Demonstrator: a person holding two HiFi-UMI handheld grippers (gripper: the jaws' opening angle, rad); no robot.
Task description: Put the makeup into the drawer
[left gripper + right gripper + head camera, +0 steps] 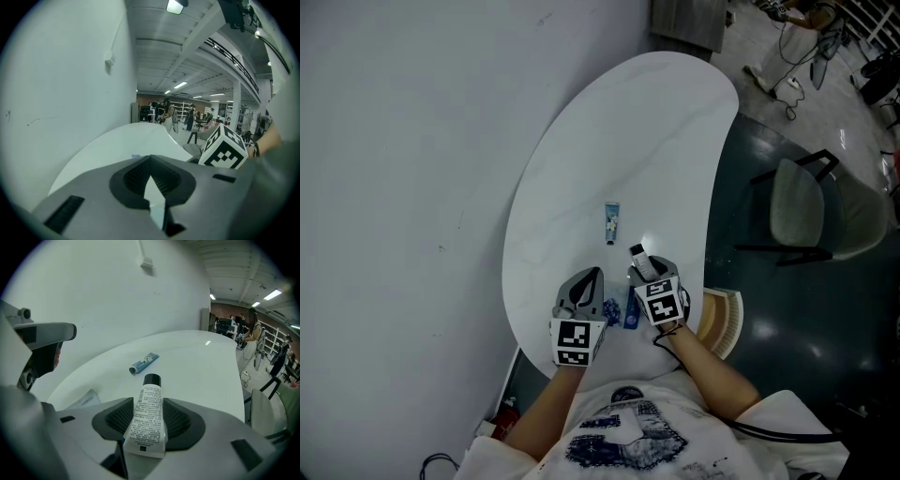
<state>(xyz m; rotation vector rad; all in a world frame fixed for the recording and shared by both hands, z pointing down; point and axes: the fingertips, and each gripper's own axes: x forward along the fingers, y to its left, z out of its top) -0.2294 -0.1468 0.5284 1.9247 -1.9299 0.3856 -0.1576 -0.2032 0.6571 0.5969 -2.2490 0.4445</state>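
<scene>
The right gripper (149, 417) has a white makeup tube (146, 425) between its ribbed pads, which meet the tube's sides with the jaws still set fairly wide. The tube's long axis runs along the line the gripper points. Its flat crimped end is nearest the gripper's body and its black cap (151, 379) sticks out past the jaw tips, slanting down toward the white oval table (619, 141). Just left of the right gripper, the left gripper (584, 289) hangs over the table's near edge with its jaws closed together and nothing in them. Between the two grippers, close under the right one, small blue packets (621, 310) lie on the table. Beyond the right gripper's tips, a little to the left and clear of the cap, a blue tube (144, 363) lies on its side on the tabletop. Well off to the right of the right gripper, past the table's edge, a pale chair (811, 211) with a black frame stands on the dark floor.
</scene>
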